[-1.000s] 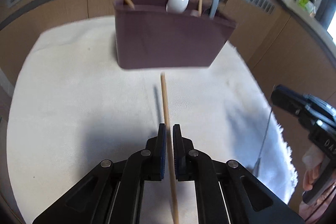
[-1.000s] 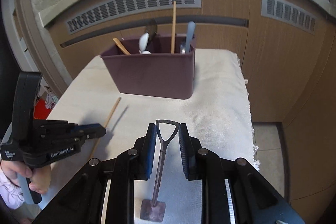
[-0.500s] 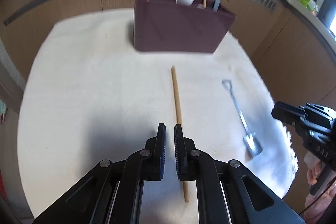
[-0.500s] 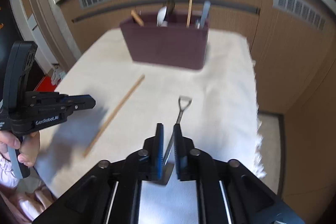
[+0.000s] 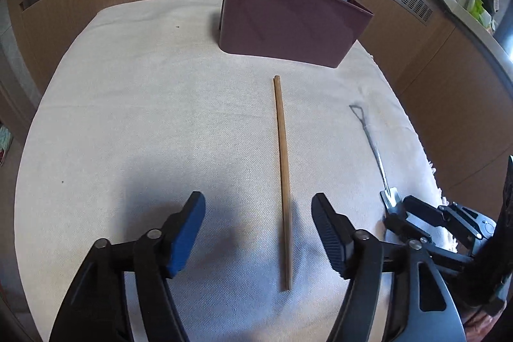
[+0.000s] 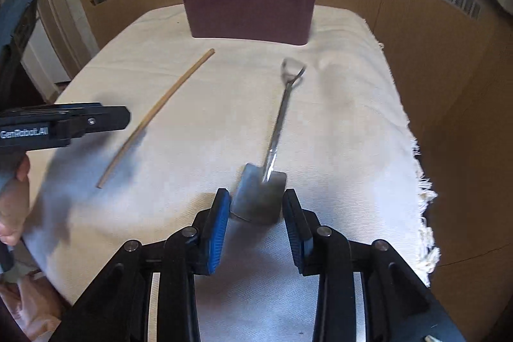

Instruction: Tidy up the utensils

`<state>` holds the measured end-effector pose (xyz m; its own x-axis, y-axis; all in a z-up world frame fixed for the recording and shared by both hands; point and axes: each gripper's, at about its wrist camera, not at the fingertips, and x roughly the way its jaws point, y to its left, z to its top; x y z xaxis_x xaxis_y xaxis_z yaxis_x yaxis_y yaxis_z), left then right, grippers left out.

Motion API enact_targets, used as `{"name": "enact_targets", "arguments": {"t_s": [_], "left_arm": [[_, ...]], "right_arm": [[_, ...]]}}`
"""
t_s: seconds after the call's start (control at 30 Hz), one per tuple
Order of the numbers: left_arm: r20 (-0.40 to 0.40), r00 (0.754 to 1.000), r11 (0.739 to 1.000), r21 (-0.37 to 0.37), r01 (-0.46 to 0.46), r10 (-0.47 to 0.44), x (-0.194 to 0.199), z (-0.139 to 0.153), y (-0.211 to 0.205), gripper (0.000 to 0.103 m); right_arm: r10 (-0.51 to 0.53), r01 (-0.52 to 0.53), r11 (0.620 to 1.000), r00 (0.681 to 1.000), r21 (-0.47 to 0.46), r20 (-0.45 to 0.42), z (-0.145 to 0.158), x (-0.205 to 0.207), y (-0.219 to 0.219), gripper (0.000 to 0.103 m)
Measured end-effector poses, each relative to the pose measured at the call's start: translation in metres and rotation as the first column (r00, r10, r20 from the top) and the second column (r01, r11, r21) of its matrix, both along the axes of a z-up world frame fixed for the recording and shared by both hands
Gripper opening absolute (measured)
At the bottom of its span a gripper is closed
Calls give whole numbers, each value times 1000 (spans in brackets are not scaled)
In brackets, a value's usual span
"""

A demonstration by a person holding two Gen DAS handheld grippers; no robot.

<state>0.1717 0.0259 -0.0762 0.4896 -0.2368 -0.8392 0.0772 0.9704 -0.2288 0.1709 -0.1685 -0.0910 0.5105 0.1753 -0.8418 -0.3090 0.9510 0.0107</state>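
Left wrist view: the left gripper (image 5: 258,217) is being opened around the chopstick (image 5: 282,178) on the tabletop (image 5: 128,117); the right gripper (image 6: 256,213) fingers are being parted beside the shovel-shaped spoon (image 6: 269,162), pads not pressing.

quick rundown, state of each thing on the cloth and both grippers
left gripper: jaws opening, nothing gripped
wooden chopstick: lying flat on the cloth, between the left gripper's jaws, untouched
right gripper: jaws opening, pads off the spoon
shovel-shaped spoon: lying loose on the cloth, blade between the jaws
utensil holder: upright, utensils standing in it
cloth: spread flat
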Motion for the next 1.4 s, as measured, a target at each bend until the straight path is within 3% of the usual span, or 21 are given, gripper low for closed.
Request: {"name": "enact_targets", "arguments": {"t_s": [0.13,0.23,0.3,0.43,0.53,0.67,0.73,0.77,0.87,1.03,1.17,1.3,1.33,1.4], "left_arm": [[-22,1000,1000,-16,-22,21,2,-5,-1,80],[-56,996,998,0,-65,65,5,-8,-1,84],[-42,996,997,20,-76,77,4,-8,-1,84],[46,998,999,1,-43,43,0,0,4,84],[153,986,996,57,-74,65,-5,10,5,84],[154,987,997,62,-46,36,4,12,1,84],[143,989,997,68,-36,26,11,11,-4,84],[129,992,997,75,-27,17,15,9,-8,84],[37,999,998,65,-18,15,38,0,-17,84],[0,999,995,80,52,-53,66,-9,-31,56],[26,994,982,158,103,-108,79,-14,-47,46],[39,991,974,191,120,-130,83,-14,-55,30],[43,990,973,196,125,-135,83,-14,-56,23],[49,986,967,211,143,-157,83,-14,-58,15]], "right_arm": [[-25,26,998,1000,61,-9,0,-1,-7,47],[-42,42,996,999,76,-2,-2,-3,-8,46],[-58,57,997,998,59,10,0,-4,-8,30],[-67,65,997,996,47,56,13,-4,-13,30],[-58,50,997,985,52,160,47,-3,-17,30],[-65,45,996,961,77,268,90,13,-25,29],[-76,46,993,957,110,281,106,27,-29,26],[-77,42,991,956,127,282,112,35,-31,9],[-74,36,990,955,134,286,121,61,-33,6],[-52,12,987,967,161,250,111,87,-38,6],[-40,5,989,972,149,230,92,97,-42,7],[-89,54,978,982,204,166,67,100,-64,18],[-110,77,971,984,225,138,60,99,-71,21],[-184,154,955,978,255,100,45,97,-88,33]]}}
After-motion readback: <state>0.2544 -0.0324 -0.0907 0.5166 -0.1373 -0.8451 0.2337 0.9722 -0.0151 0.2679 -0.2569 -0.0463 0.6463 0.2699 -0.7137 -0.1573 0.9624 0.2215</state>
